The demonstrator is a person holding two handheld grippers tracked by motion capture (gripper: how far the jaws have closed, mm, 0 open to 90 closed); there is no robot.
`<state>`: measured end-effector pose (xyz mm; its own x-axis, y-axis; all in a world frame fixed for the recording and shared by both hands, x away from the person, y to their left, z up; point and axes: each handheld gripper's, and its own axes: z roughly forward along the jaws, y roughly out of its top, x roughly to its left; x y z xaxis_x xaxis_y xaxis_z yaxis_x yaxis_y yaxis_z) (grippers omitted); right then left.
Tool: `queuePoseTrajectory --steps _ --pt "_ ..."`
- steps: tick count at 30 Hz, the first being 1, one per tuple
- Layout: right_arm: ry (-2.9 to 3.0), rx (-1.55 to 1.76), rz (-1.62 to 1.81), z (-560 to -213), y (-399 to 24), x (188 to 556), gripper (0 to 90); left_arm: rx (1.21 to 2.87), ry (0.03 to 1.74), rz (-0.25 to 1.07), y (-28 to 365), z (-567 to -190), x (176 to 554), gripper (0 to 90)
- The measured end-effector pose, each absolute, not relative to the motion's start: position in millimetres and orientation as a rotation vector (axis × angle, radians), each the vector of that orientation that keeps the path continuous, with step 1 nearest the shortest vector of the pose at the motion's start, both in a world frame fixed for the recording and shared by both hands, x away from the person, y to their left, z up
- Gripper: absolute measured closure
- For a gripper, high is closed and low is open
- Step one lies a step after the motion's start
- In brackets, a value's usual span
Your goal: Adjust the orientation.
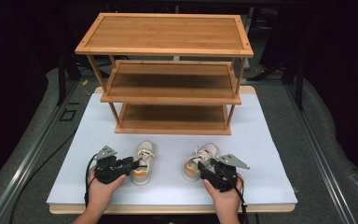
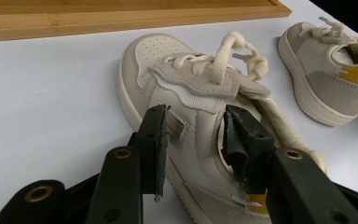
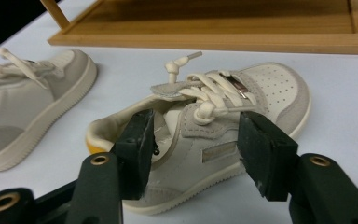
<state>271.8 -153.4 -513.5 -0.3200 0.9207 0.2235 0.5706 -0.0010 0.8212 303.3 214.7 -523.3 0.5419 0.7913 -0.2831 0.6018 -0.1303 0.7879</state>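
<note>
On the left, the left gripper has its jaws spread around the side wall of the left shoe. In the left gripper view one pad sits outside the shoe's flank and the other reaches into the opening beside the tongue. The pads look close to the wall, but I cannot tell whether they are pressing it, so I take the jaws as released. That shoe stands on the white table top, toe pointing away toward the wooden rack.

A short way to the right stands the right shoe, also toe toward the rack, with its yellow heel nearest the person. The right gripper is at its near end. In the right gripper view the jaws are plainly apart, one pad inside the collar and the other outside the flank, with a clear gap.

My guess is that both shoes are about to be lifted onto the rack. To do it well, each gripper should clamp the side wall low, clear of the loose laces, and squeeze firmly before lifting straight up. The soft collar may fold if pinched only at its edge.
</note>
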Motion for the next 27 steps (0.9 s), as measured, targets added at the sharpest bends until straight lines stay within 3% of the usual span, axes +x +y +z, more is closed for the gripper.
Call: queuePoseTrajectory --steps 4,8,21,27 --pt "1.915 1.532 1.204 -519 -150 278 45.4 1.827 1.148 0.243 215 -524 304 59.3" --pt "1.909 1.546 1.197 -515 -162 274 53.2 1.824 1.147 0.237 216 -524 304 58.4" --pt "1.921 1.570 1.188 -521 -172 276 53.5 1.817 1.158 0.248 213 -525 307 58.3" --pt "1.911 1.598 1.204 -522 -173 279 58.5 1.801 1.184 0.229 210 -525 308 59.2"
